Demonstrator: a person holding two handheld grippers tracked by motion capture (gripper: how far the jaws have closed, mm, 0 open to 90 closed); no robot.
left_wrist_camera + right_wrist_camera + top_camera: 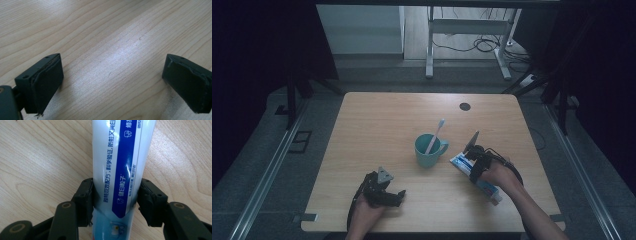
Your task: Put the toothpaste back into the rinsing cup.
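A lab or recording workroom is suggested: a plain wooden table (377,115) is ringed by dark curtains (257,60), metal floor rails (267,175) are seen, and loose cables (477,45) lie beneath a metal desk frame (467,35).

Dim and bluish from the high view, with corners at 10 and 2 o'clock sunk into near-black. Brightest toward 12 o'clock, on the pale floor (362,30) beyond the table (377,115) — soft overall, little fine detail. Much brighter in both gripper views. Broad white sheen on the wood grain near centre of the left gripper view. Streaks of glare down the toothpaste tube (117,157), print sharp at centre — slightly soft toward 6 o'clock.
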